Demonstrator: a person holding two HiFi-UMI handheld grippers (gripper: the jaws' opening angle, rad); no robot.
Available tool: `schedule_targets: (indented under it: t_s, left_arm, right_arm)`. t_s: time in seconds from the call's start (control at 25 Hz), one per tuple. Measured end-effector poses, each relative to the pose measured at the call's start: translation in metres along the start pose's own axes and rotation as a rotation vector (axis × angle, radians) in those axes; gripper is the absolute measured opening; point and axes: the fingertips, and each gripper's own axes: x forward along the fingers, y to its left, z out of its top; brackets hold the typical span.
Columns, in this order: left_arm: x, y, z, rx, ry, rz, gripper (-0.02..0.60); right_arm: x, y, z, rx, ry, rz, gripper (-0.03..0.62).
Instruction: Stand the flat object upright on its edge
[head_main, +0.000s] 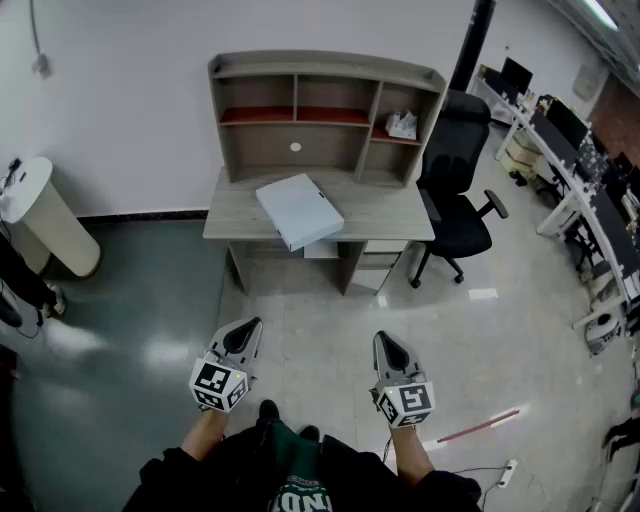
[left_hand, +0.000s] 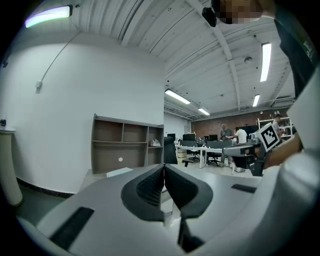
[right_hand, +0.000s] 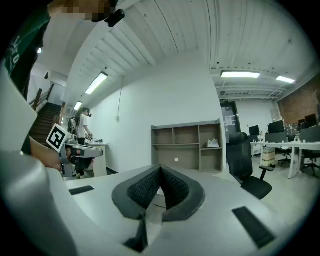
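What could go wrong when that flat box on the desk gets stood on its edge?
The flat box lies askew with a corner seemingly past the desk front, so a nudge might drop it. The office chair beside the desk may crowd the right hand-held gripper.

Bright, even indoor light from ceiling tube lights; shadows are soft, with pale glare patches on the glossy floor in the head view. Both gripper views show strong fisheye bending and black vignetted corners, and a strip light is blown out at the left one's upper left. Head view sharp centrally, straight lines bowing toward its edges.
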Motion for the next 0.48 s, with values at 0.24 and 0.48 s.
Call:
schedule_targets:
  t_s: [0.24,0.48]
  left_arm:
    - [0.0047,-0.0033,0.0035,0.003,-0.014,-0.006,0.014]
    - [0.0070,-0.0092,0.0087,0.003,-0.021,-0.009,0.014]
  right_arm:
    - [-0.0008,0.0038,0.0058,-0.003,-0.029,0.027,0.035]
    - [-0.0002,0.0080,0.0083,0.000,-0.030,0.029,0.035]
